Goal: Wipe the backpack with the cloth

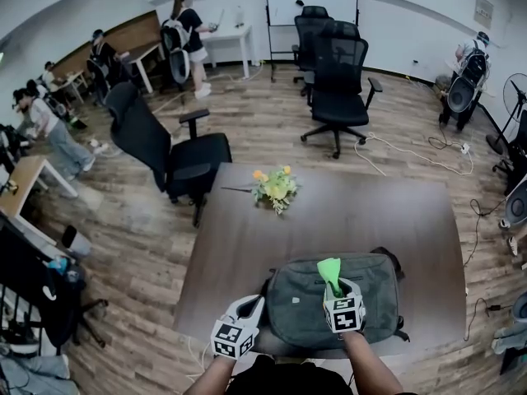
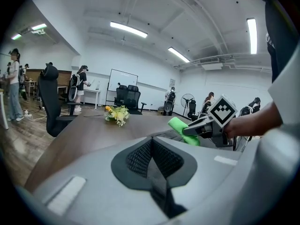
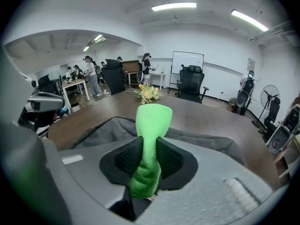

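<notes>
A grey backpack (image 1: 309, 303) lies flat on the dark brown table (image 1: 362, 212), close to its near edge. My right gripper (image 1: 336, 289) hovers over the backpack's middle, shut on a bright green cloth (image 1: 329, 271) that sticks up beyond the jaws. In the right gripper view the cloth (image 3: 151, 139) is pinched between the pads, with the backpack (image 3: 211, 137) beyond it. My left gripper (image 1: 252, 306) sits at the backpack's left edge; in its own view its jaws stand together with nothing between them. That view also shows the cloth (image 2: 182, 129) to the right.
A small bunch of yellow flowers (image 1: 276, 188) lies at the table's far side. A black office chair (image 1: 165, 151) stands at the far left corner, another chair (image 1: 339, 85) further back. Cables run over the floor at right. Several people stand around the room's edges.
</notes>
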Available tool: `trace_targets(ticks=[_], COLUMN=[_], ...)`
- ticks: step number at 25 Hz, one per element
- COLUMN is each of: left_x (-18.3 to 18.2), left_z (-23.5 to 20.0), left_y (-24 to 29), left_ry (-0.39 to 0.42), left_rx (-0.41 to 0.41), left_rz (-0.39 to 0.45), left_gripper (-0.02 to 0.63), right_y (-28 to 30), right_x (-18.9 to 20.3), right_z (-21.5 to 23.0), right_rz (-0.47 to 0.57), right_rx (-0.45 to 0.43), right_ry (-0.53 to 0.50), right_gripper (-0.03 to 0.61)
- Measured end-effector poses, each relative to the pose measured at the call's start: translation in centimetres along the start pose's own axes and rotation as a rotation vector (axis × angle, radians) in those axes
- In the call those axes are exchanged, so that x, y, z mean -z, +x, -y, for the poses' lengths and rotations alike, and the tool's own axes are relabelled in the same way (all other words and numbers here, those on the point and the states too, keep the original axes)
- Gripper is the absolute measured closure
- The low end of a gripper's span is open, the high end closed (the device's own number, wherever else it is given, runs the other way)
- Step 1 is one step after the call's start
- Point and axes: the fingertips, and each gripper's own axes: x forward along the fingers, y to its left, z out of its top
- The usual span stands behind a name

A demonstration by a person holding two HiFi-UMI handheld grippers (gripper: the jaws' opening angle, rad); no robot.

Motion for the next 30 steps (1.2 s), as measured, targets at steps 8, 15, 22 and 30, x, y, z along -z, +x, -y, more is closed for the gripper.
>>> trace_targets(ticks=[8,15,22,30], left_x=[0.7,1.1,0.5,0.6], left_z=[-1.1,-2.4,-2.9,-2.3], left_y=[-1.3,-2.0,-2.5,-2.6], left_ry=[-0.013,-0.031,-0.028,-0.022], left_rx=[-0.03,-0.061,-0.062,-0.047], left_rz=[-0.008,-0.015,-0.003,-0.014], left_gripper=[0.595,0.595,0.595,0.595], right_y=[1.8,2.8,4.1,4.7], right_x=[-0.7,-0.5,0.9,3.1], right_z=[-7.2,-11.0,-14.5,-13.3], right_rz=[0.005,-0.032,-0.084,-0.135], right_rx=[-0.166,-0.258,-0.313,-0.272], right_ry=[0.087,0.13,0.151,0.106], right_gripper=[0.488,0.488,0.488,0.488])
